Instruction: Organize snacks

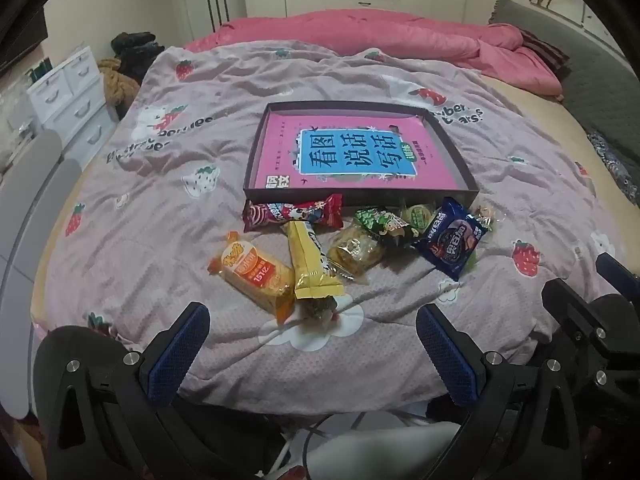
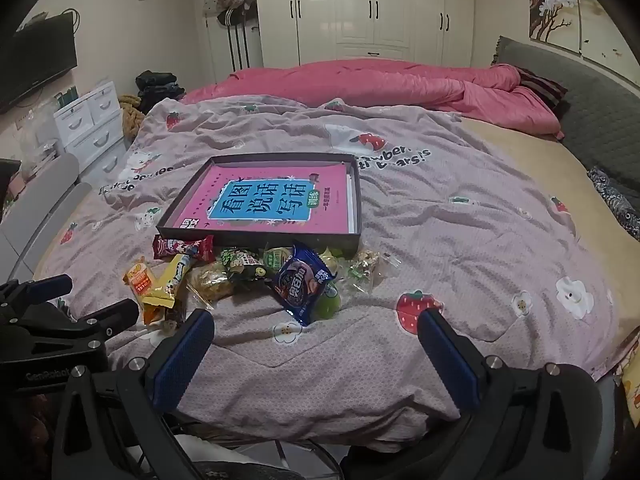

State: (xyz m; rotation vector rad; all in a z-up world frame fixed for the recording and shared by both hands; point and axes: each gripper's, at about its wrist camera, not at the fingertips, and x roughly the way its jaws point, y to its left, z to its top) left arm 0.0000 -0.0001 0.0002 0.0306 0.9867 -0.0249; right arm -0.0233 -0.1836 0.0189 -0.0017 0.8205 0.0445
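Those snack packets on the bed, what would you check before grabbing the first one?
1. Left gripper open and holding nothing: ok.
2. Right gripper open and holding nothing: ok.
3. Dark tray free of snacks, only a pink book inside: ok.
4. Orange packet reachable at the pile's edge: ok.
5. Yellow packet overlaps its neighbours: not ok.
6. Quilt flat enough underneath: cannot tell.

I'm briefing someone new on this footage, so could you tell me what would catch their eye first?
The pink book with its blue title panel, lying in a shallow dark box mid-bed, stands out most. Next is the bright jumble of snacks on the strawberry quilt along the box's near edge. Both hand-held grippers, left and right, hang open at the near edge of the bed.
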